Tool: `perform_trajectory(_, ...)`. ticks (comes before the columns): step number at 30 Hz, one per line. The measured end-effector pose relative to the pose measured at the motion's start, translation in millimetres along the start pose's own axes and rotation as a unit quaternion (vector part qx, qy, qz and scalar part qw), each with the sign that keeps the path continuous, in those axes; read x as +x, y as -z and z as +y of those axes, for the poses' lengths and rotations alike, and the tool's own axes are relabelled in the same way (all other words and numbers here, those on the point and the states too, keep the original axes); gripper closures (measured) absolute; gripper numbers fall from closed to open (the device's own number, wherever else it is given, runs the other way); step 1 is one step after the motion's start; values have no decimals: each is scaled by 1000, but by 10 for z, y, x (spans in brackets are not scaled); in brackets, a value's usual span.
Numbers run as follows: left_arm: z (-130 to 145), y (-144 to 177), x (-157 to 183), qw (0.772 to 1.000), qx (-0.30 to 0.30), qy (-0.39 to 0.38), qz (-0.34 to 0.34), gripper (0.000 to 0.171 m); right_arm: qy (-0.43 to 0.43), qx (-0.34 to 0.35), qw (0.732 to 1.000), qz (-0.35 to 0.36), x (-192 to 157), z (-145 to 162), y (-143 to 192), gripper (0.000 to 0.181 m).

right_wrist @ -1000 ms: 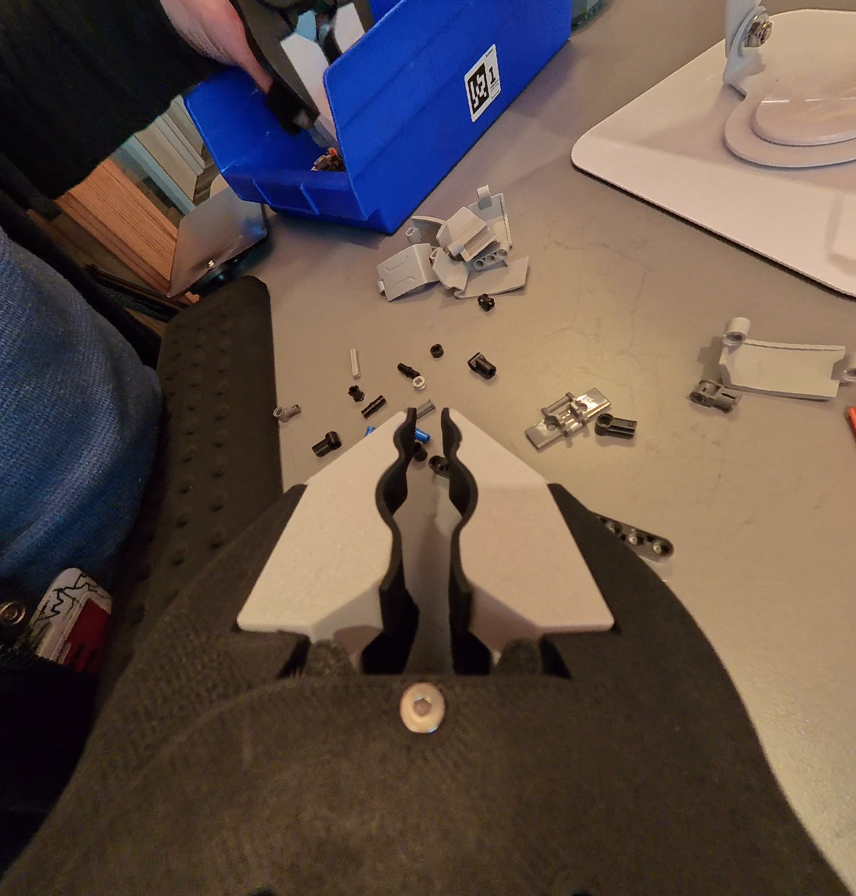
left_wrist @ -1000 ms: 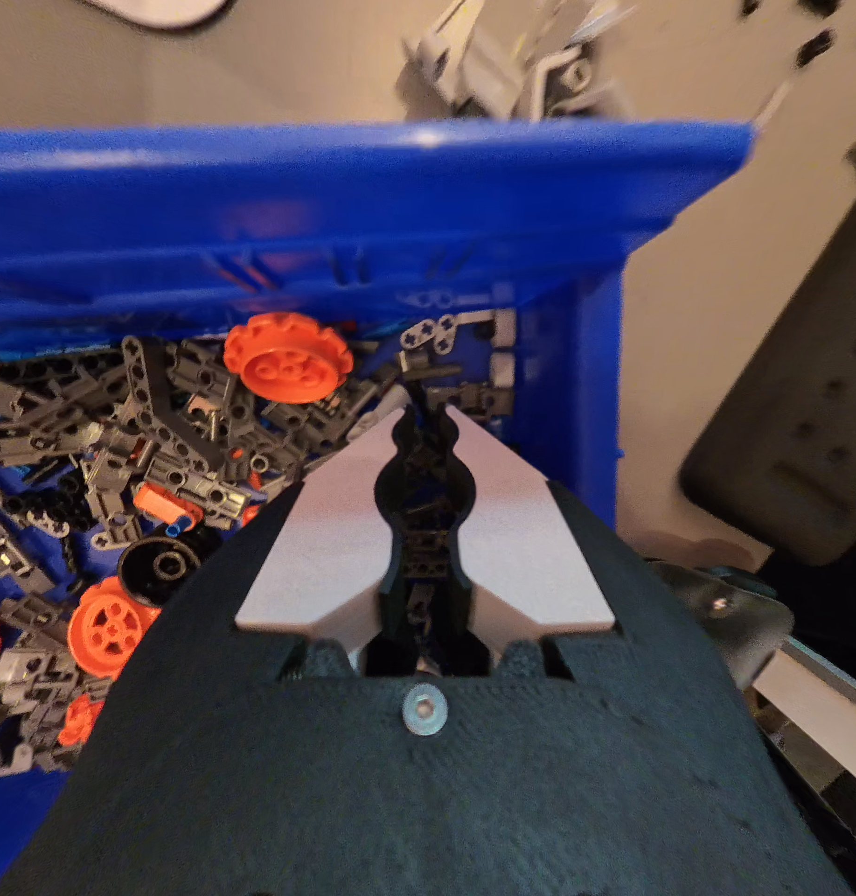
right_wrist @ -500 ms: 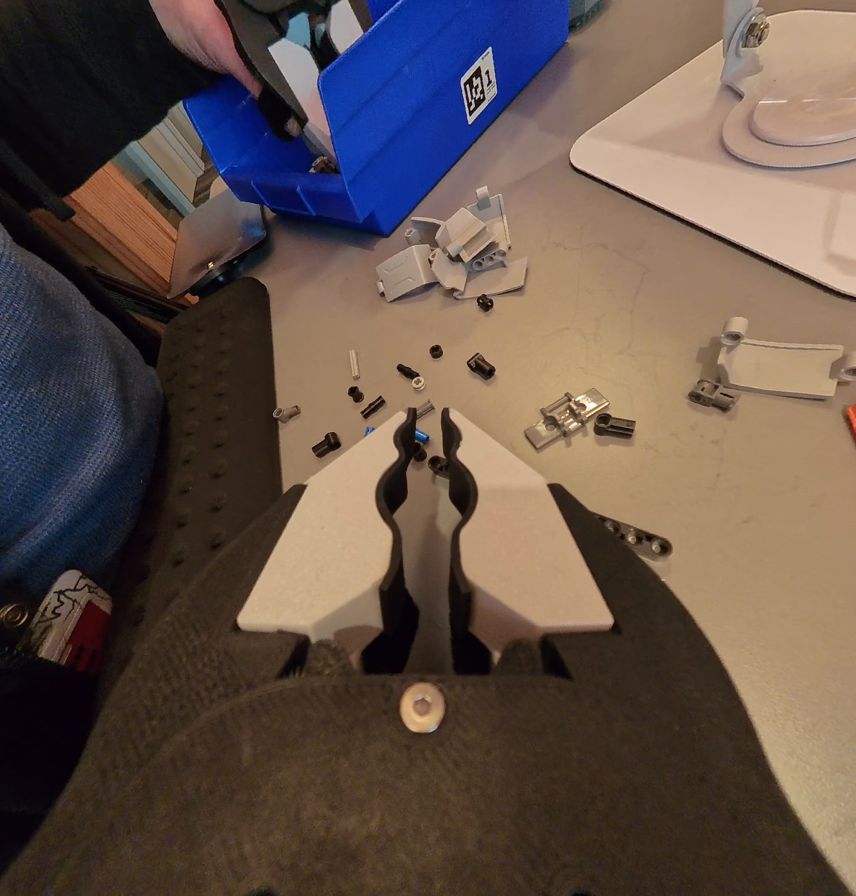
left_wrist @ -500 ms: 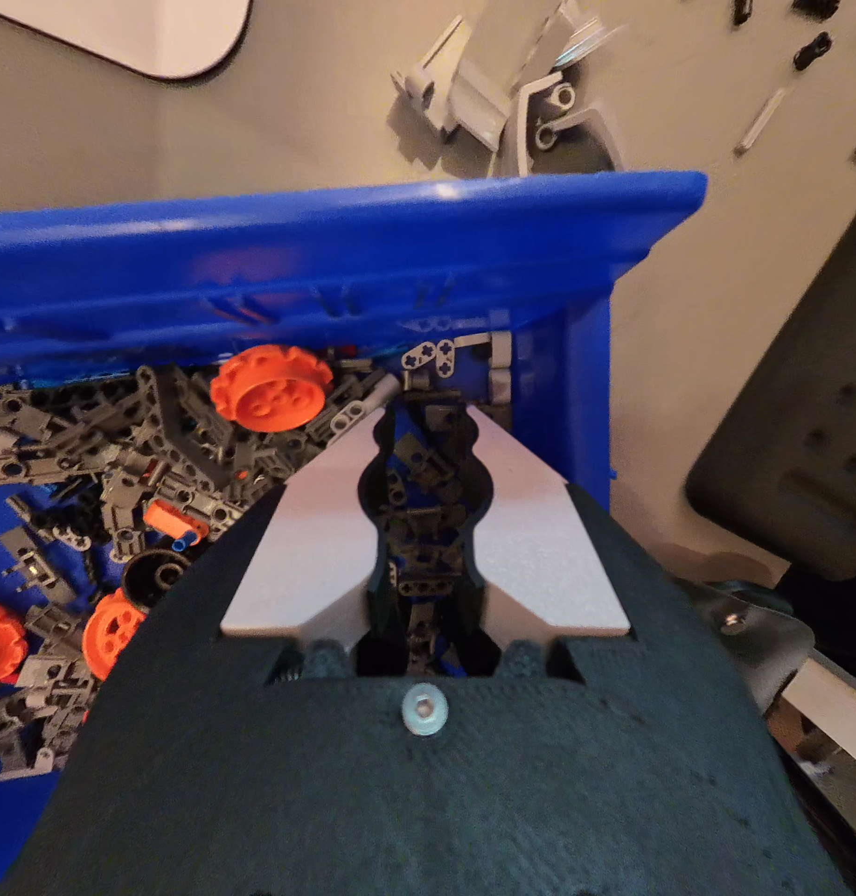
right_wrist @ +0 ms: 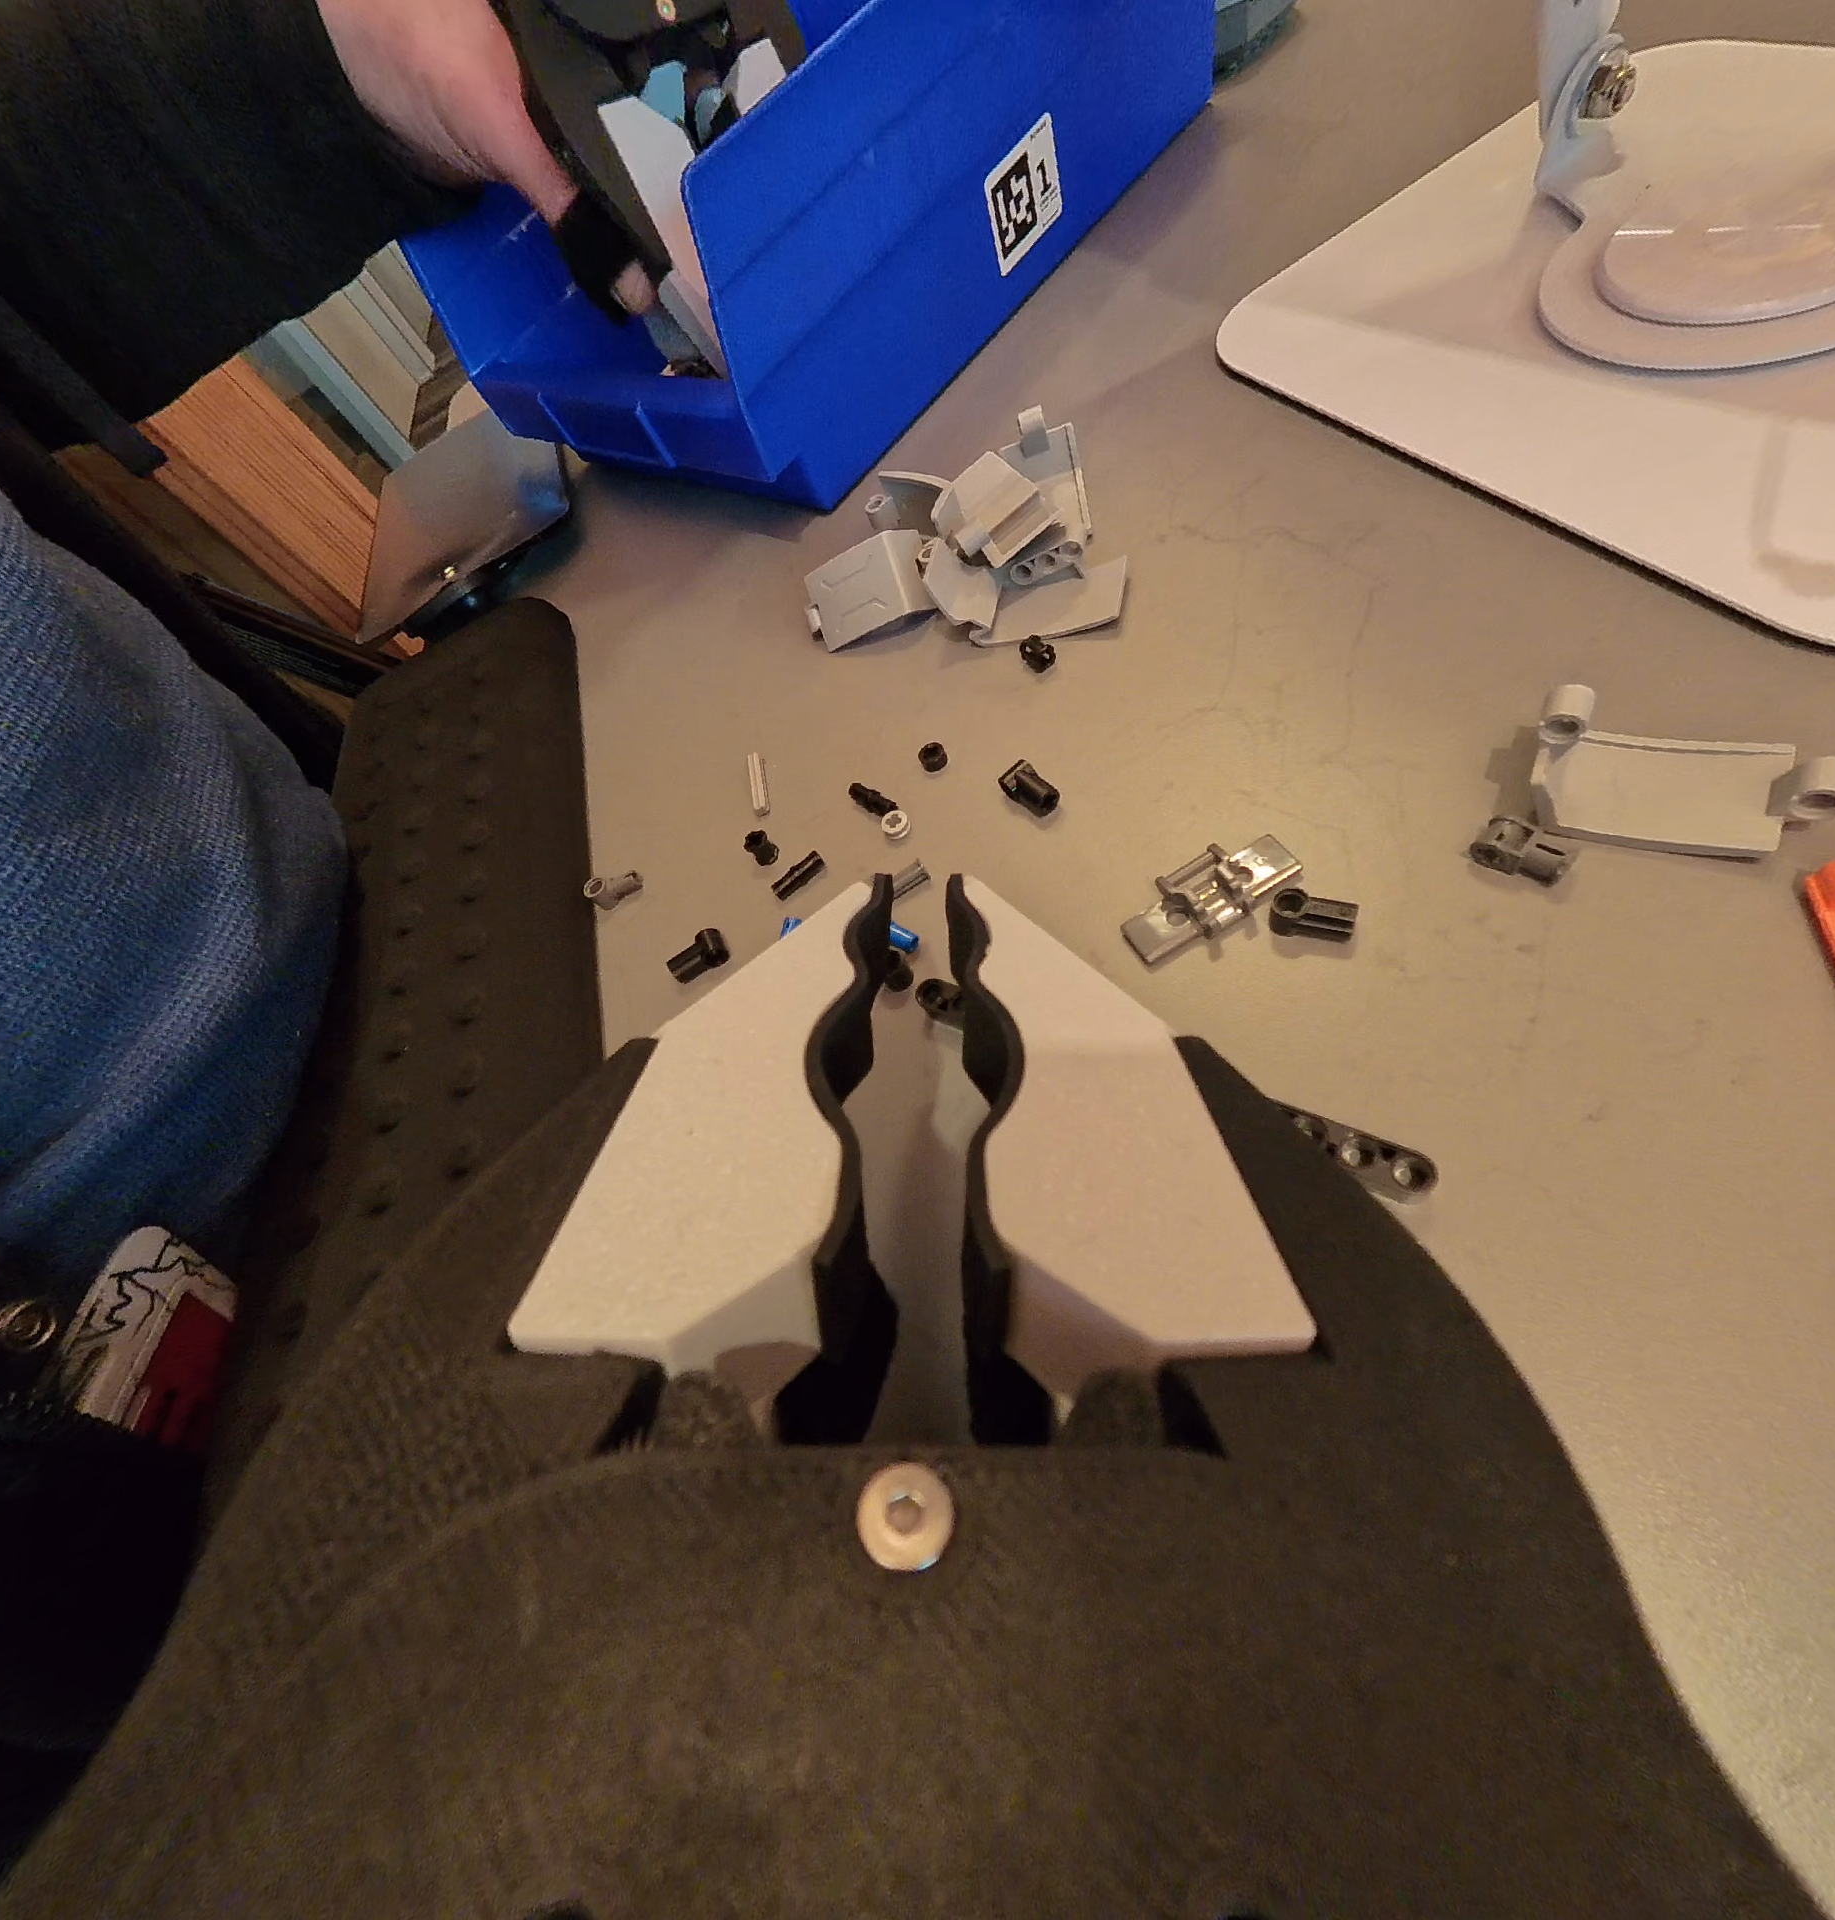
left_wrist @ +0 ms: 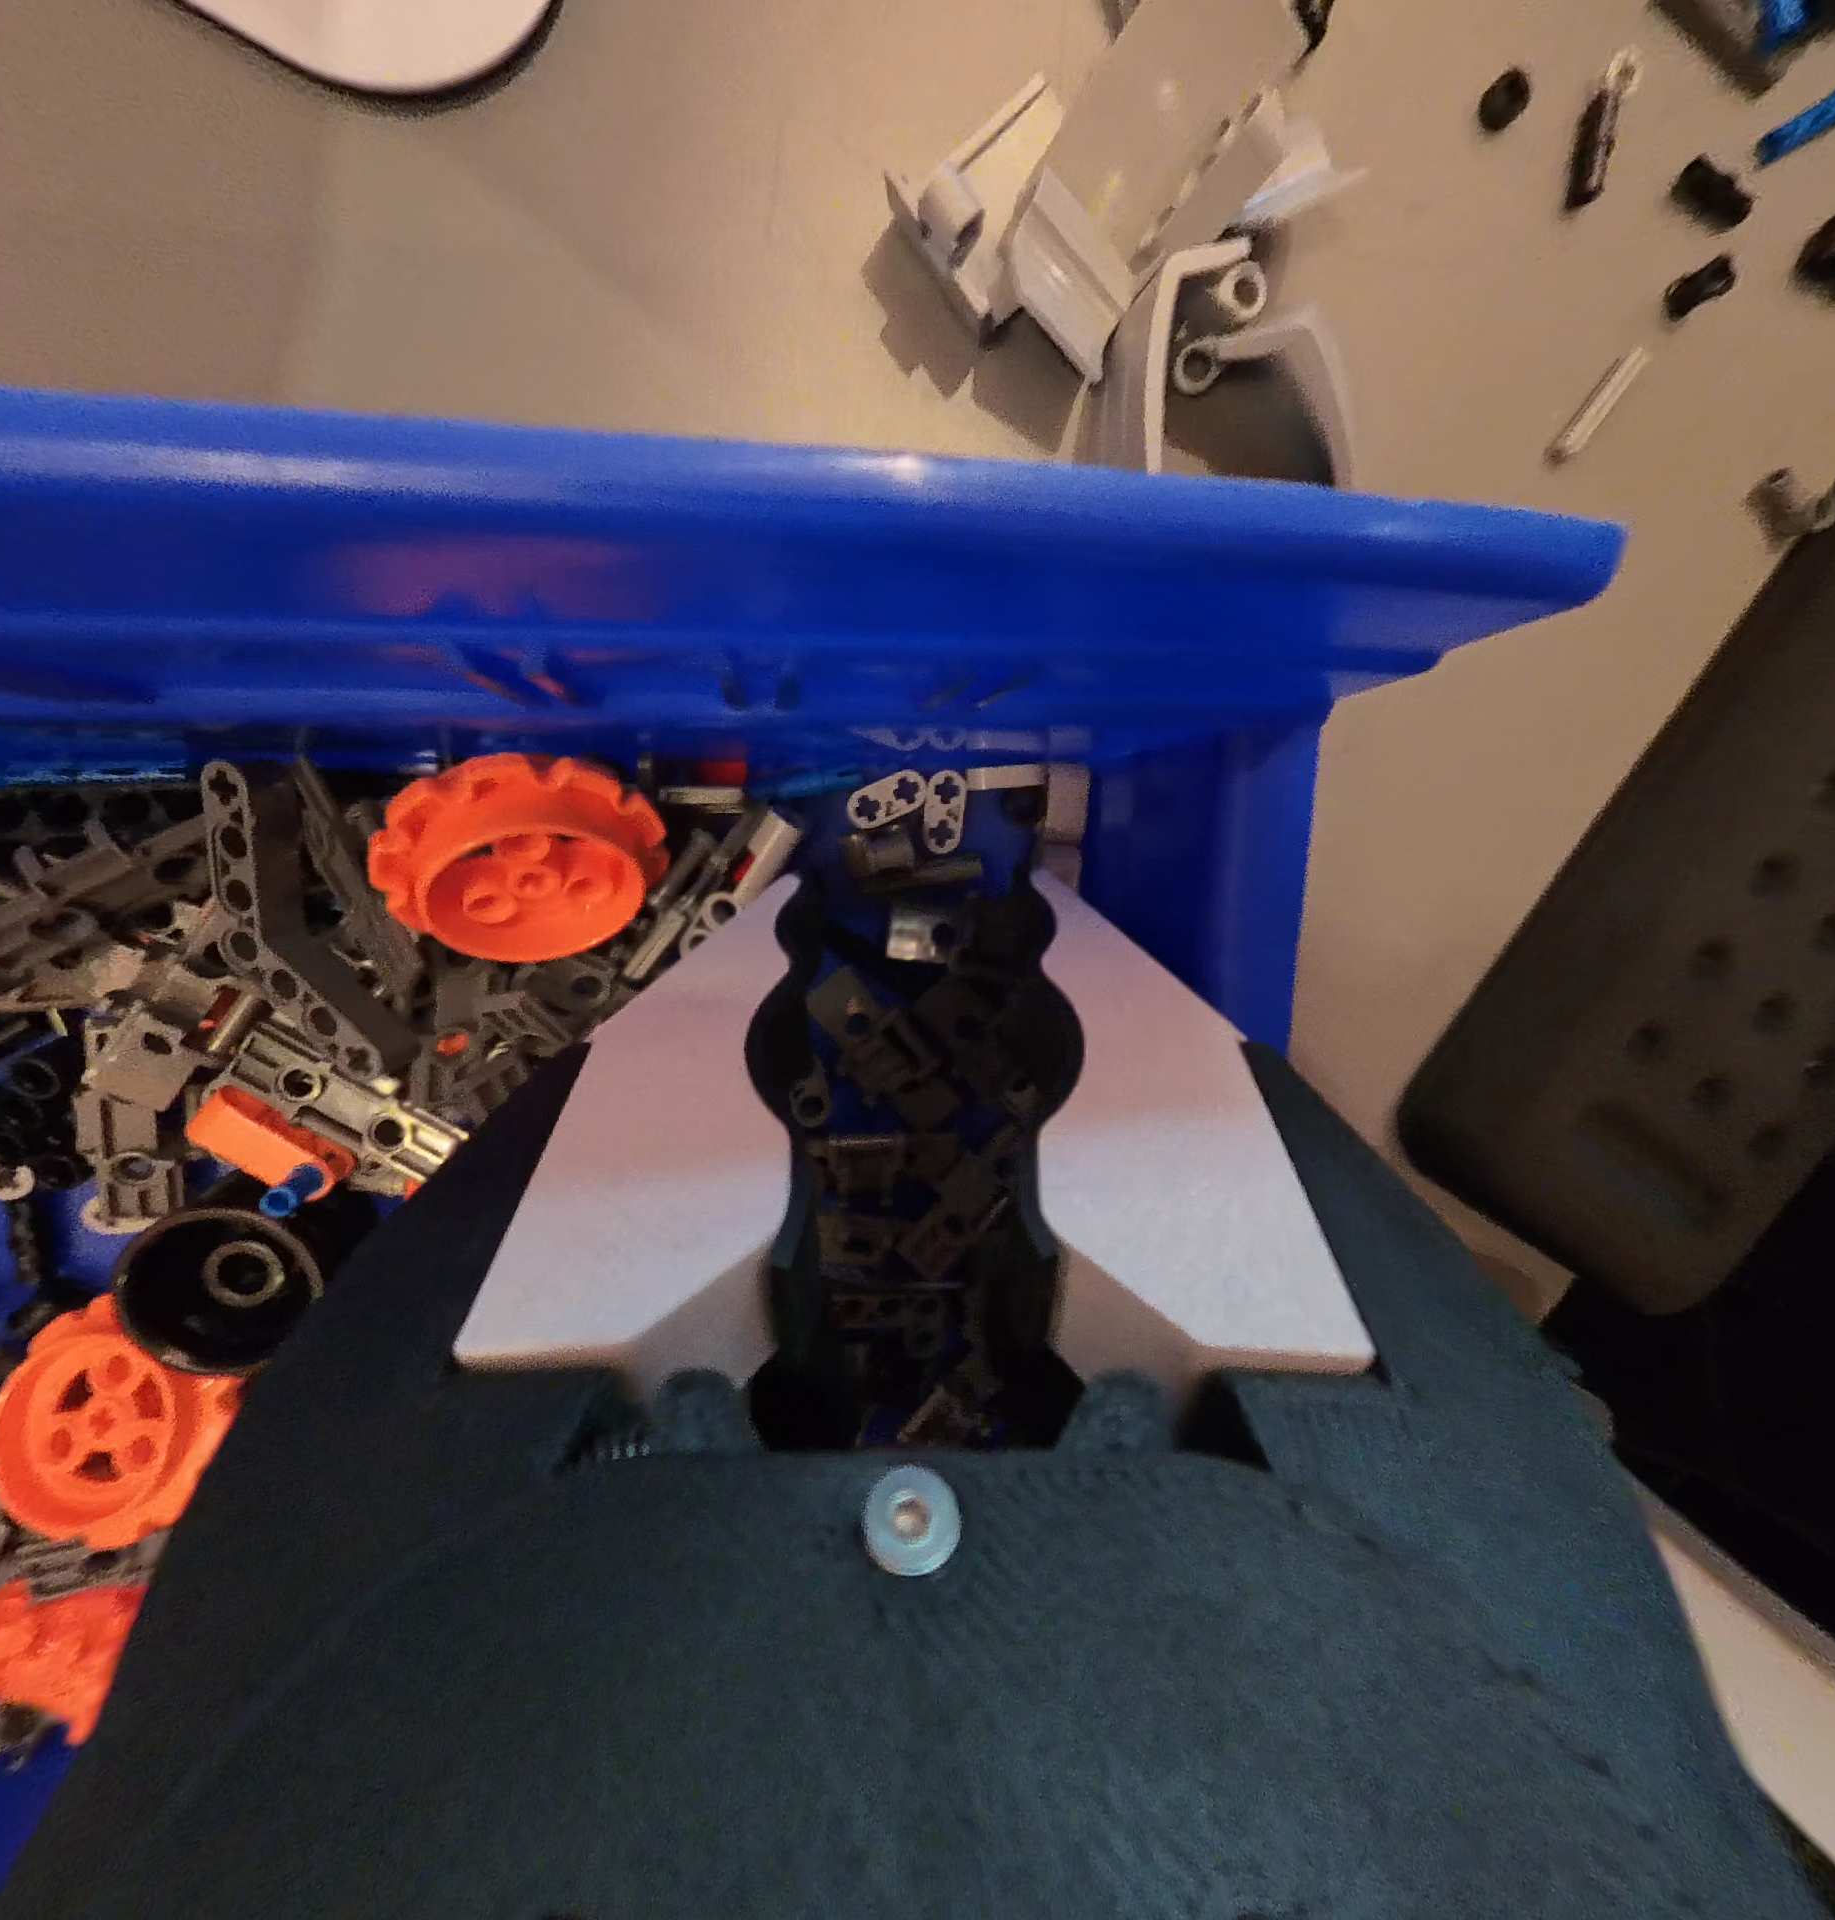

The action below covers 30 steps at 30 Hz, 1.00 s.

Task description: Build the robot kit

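Blue plastic forms the bin [left_wrist: 788,540], into whose right-hand end the left gripper [left_wrist: 918,894] is lowered. Its jaws are set moderately wide apart and nothing is gripped between them. A layer of small dark building pieces [left_wrist: 913,1060] on the bin floor is seen through the gap. Whether the fingertips touch these pieces cannot be told. To the left of the jaws, a toothed orange wheel [left_wrist: 518,857] lies on a heap of grey beams. A black wheel [left_wrist: 222,1283] and a second orange wheel [left_wrist: 92,1434] lie nearer the camera.

In the right wrist view, the left gripper is seen farther off, held by a hand [right_wrist: 445,114] and tilted down into the bin.

The right gripper [right_wrist: 915,888] is held over the grey table [right_wrist: 1412,1351], well apart from the bin. Its jaws are parted only narrowly and nothing is held. A short blue pin [right_wrist: 900,935] and some black connectors [right_wrist: 939,997] lie just below the tips. A flat grey plate [right_wrist: 1209,899] lies to the right, and a pile of light grey panels [right_wrist: 975,551] lies just beside the bin. A black perforated pad [right_wrist: 456,883] borders the table on the left.
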<state>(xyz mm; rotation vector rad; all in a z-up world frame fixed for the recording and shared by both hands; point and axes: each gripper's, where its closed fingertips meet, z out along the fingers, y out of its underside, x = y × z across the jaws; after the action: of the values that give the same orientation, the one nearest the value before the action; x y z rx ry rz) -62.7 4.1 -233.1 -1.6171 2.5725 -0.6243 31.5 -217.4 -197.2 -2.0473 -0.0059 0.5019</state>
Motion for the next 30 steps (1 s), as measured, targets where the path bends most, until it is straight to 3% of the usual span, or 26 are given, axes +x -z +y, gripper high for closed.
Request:
perform_trajectory(1, -19, 7, 17, 1000, 7, 10, 9, 135, 0, 0, 1000, 0, 0, 0, 1, 173)
perform_trajectory(24, 64, -8, -58, 998, -4, 19, -67, 154, 1, 3, 1000, -1, -4, -7, 5, 173)
perform_trajectory(30, 12, -21, -16, 998, 5, 32, -55, 133, 3, 5, 1000, 0, -7, -12, 9, 173)
